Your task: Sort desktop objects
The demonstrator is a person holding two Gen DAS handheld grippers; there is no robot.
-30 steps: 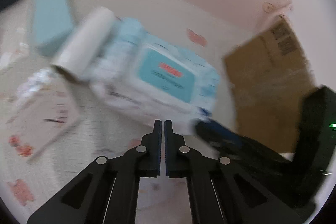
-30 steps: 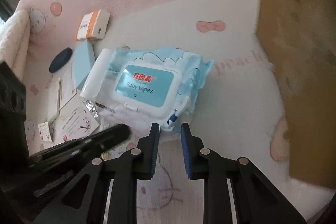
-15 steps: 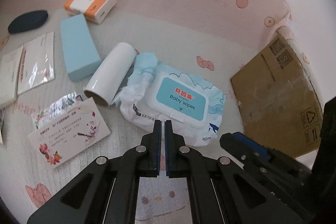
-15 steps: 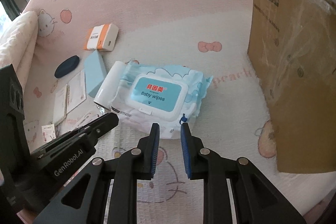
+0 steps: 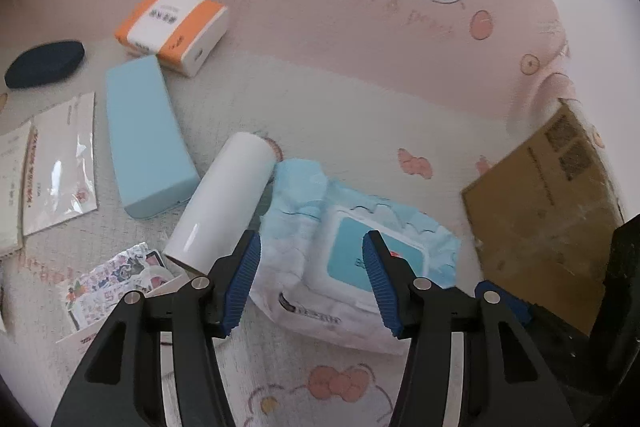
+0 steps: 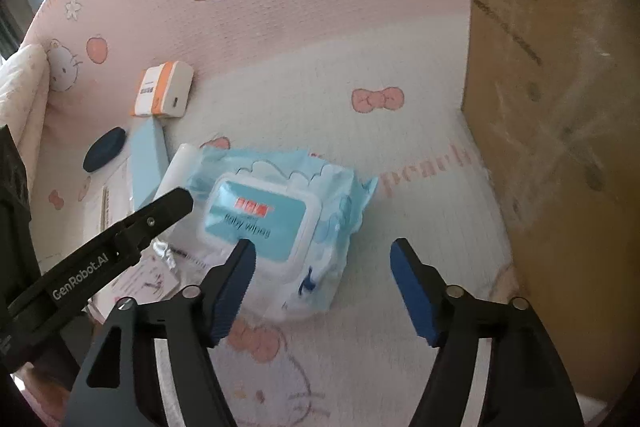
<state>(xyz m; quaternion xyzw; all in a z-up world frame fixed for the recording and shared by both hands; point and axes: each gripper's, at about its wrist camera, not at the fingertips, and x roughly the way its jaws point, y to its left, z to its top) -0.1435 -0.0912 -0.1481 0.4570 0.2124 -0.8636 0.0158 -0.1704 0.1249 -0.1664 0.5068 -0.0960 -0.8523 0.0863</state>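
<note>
Both grippers, left gripper (image 5: 311, 281) and right gripper (image 6: 322, 281), have just spread apart, empty, above the baby wipes pack (image 6: 280, 223) lying mid-desk beside the white roll (image 5: 222, 203). Soft, crinkly, probably slippery; I'd pinch across its rigid lid.

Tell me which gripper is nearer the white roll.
Left. The left gripper hangs open just beside the white roll; the right gripper is across the baby wipes pack.
</note>
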